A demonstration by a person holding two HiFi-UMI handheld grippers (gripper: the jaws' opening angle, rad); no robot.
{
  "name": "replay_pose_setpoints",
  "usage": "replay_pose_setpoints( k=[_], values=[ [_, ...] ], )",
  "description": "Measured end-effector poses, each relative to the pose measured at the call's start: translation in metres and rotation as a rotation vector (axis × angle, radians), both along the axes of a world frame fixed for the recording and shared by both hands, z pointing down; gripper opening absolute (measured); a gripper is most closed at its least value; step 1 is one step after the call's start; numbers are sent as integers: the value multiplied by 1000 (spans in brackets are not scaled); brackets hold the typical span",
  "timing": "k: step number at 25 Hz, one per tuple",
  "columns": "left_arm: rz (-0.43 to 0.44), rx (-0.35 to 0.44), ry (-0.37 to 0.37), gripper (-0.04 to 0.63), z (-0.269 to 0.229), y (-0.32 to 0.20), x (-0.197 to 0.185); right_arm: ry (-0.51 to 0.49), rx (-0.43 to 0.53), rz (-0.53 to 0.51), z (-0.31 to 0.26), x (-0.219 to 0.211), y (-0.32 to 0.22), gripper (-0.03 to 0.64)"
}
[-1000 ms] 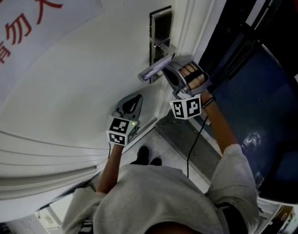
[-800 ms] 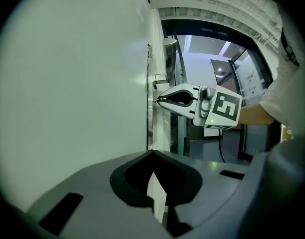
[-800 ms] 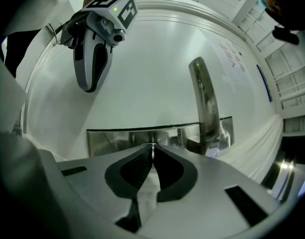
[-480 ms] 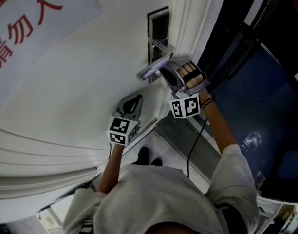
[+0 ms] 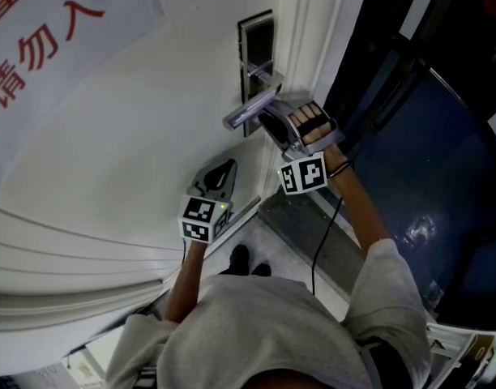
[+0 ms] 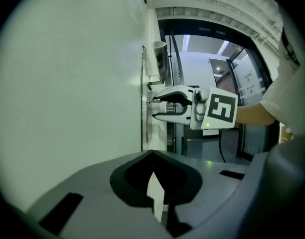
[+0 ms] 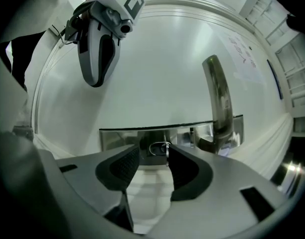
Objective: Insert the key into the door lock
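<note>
A steel lock plate [image 5: 254, 47] with a lever handle [image 5: 252, 108] is fixed to the white door [image 5: 134, 136]. The small metal key [image 7: 160, 148] stands in the lock plate [image 7: 192, 133], left of the handle [image 7: 220, 98]. My right gripper [image 5: 268, 126] is level at the plate just under the handle, and its jaws are opening. The key head stands between the dark pads [image 7: 120, 166] with a gap on the left side. My left gripper [image 5: 225, 168] hangs lower and to the left beside the door, shut and empty. From it I see the right gripper [image 6: 152, 108] at the plate [image 6: 144, 108].
A paper sign with red characters [image 5: 45, 47] hangs on the door's upper left. The door's edge and frame [image 5: 313, 39] run just right of the lock, with dark glass [image 5: 426, 160] beyond. The person's feet [image 5: 244, 259] stand on the floor below.
The right gripper's jaws look wider apart at the lock than before. The view has shifted slightly, so lock and right gripper sit a little further left. The left gripper has not moved.
</note>
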State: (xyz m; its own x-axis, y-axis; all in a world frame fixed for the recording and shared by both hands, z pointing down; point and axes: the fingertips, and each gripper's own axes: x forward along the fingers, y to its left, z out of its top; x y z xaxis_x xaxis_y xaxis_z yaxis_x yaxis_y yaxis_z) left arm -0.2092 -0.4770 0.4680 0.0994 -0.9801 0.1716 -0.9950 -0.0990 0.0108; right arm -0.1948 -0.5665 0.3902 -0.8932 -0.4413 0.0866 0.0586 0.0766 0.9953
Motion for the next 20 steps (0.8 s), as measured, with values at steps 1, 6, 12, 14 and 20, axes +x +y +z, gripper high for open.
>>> replay_pose_setpoints(
  k=[1,6,12,14,20],
  values=[
    [3,1,0,17,-1,0,1,-11,-2,5,-2,3,1,189],
    [23,6,-2,17,-1,0,4,-24,-18,31,1,26,8,189],
    [38,0,10,17,2,-2,10,-40,-54,79,11,54,13,137],
    [47,1,10,17,1,-4,14,-42,-54,95,14,61,13,89],
    [64,-3,8,17,1,-6,21,-44,-104,130,22,71,13,25]
  ],
)
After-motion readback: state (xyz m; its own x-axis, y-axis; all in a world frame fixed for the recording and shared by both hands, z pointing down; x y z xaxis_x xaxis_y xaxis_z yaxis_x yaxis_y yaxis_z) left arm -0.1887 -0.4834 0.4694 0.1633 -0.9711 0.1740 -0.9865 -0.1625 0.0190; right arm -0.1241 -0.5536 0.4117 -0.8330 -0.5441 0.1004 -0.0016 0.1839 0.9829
